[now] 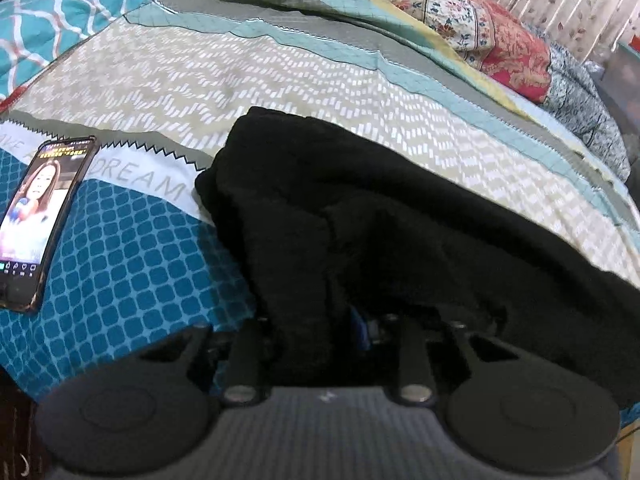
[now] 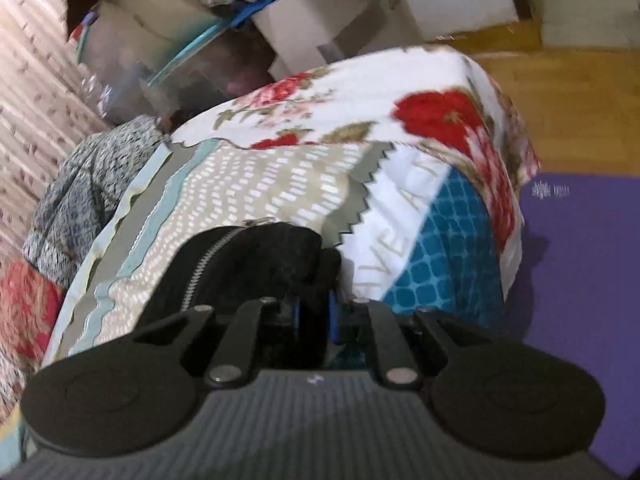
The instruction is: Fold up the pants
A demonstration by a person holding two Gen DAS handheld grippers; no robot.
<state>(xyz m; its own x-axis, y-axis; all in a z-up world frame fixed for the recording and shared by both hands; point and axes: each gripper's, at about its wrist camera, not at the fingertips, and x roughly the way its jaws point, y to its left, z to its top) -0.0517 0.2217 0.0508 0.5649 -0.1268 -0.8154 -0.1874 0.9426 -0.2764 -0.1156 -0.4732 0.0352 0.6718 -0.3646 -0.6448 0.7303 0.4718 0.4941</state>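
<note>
Left wrist view shows the black pants point(image 1: 380, 216) on the bed point(image 1: 132, 240), stretching away rightward from the left gripper point(image 1: 320, 320) clamped on one edge, while the right gripper point(image 2: 316, 312) pinches the zipper end.

The left wrist camera sits just behind its gripper point(image 1: 324, 320), tilted steeply down, very close over the black pants point(image 1: 360, 208) on the bed point(image 1: 200, 72), facing the pillows point(image 1: 480, 28). The right wrist camera looks down along its gripper point(image 2: 316, 316) toward the bed's corner and floor point(image 2: 560, 92). Both share pants and bedspread.
</note>
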